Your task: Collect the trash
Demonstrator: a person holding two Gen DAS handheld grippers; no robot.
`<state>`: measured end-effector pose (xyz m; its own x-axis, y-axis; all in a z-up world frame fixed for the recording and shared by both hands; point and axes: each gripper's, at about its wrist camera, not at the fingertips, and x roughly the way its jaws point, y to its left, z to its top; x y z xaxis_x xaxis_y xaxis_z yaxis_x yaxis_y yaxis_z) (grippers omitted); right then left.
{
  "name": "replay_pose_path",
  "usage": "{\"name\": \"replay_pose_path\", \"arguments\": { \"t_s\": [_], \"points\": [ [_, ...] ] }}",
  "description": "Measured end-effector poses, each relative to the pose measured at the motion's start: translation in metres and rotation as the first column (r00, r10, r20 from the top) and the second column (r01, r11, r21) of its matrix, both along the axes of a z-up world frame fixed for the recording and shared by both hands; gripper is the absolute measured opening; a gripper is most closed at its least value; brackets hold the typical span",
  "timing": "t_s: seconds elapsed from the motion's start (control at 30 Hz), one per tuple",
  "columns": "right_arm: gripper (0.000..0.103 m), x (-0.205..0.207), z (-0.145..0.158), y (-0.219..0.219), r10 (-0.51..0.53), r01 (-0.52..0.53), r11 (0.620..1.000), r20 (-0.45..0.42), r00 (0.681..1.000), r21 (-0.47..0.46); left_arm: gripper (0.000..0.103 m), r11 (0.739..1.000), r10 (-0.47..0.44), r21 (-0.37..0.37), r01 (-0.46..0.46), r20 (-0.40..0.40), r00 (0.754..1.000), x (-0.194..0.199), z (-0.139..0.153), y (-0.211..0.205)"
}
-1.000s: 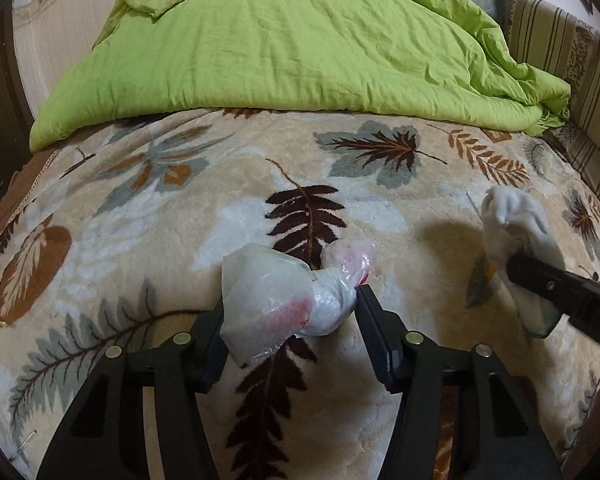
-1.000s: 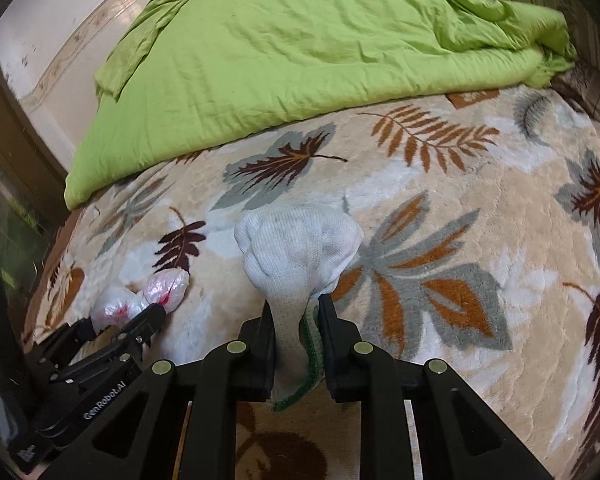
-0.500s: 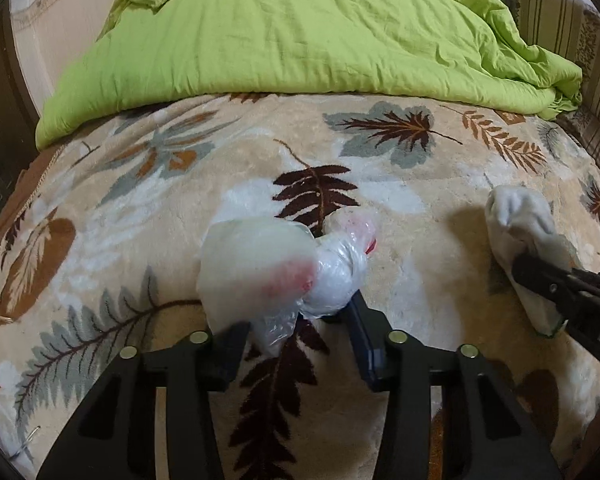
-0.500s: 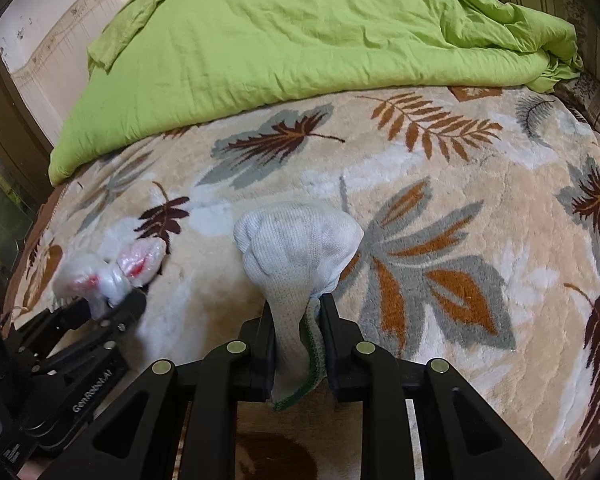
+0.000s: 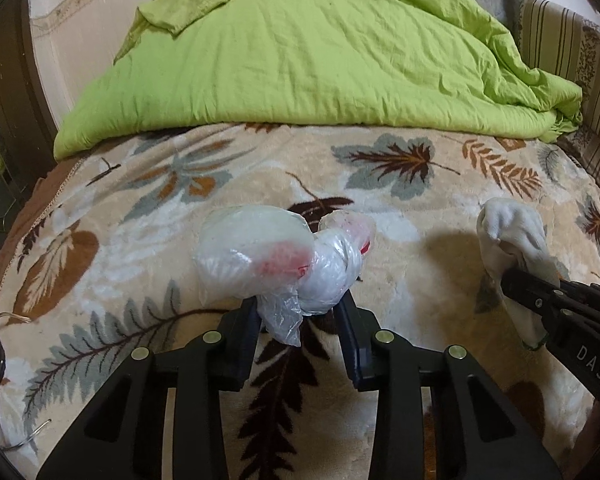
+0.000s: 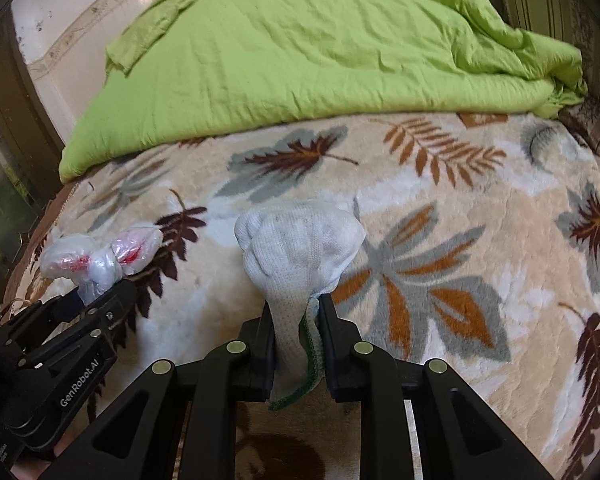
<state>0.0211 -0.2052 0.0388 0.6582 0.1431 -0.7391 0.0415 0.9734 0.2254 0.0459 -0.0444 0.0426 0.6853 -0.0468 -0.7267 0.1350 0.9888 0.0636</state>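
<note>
Hovering above the blanket [image 5: 400,208], left hand-held gripper [image 5: 300,312] pinches plastic bag [image 5: 276,256], right hand-held gripper [image 6: 296,320] sock [image 6: 300,240].

Contents of knotted plastic bag [image 5: 276,260] unreadable: only red smears through cloudy film. Lower tail of white glove [image 6: 300,264] hidden between right gripper [image 6: 296,320] fingers. Green duvet [image 5: 300,52] cut off at top edge. Thin wire [image 5: 4,320] at left edge cropped, ends unseen. Left gripper [image 5: 298,316] bodies cropped at bottom.
</note>
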Motion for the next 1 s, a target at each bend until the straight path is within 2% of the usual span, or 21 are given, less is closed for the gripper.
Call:
{"name": "replay_pose_path", "arguments": {
  "t_s": [0.23,0.4,1.0],
  "points": [
    [0.021,-0.002,0.004,-0.001,0.001,-0.002,1.000,0.015,1.000,0.012,0.035,1.000,0.013,-0.023,-0.012,0.026,1.000,-0.004,0.008,0.002],
    [0.021,-0.006,0.008,-0.001,-0.002,0.001,1.000,0.031,1.000,0.017,0.035,1.000,0.024,-0.003,-0.024,0.069,0.997,-0.010,0.015,0.001],
    [0.021,-0.016,0.019,-0.002,0.001,-0.003,1.000,0.071,0.997,0.029,0.035,1.000,0.027,0.008,-0.028,0.119,0.992,-0.019,0.025,0.000]
  ]
}}
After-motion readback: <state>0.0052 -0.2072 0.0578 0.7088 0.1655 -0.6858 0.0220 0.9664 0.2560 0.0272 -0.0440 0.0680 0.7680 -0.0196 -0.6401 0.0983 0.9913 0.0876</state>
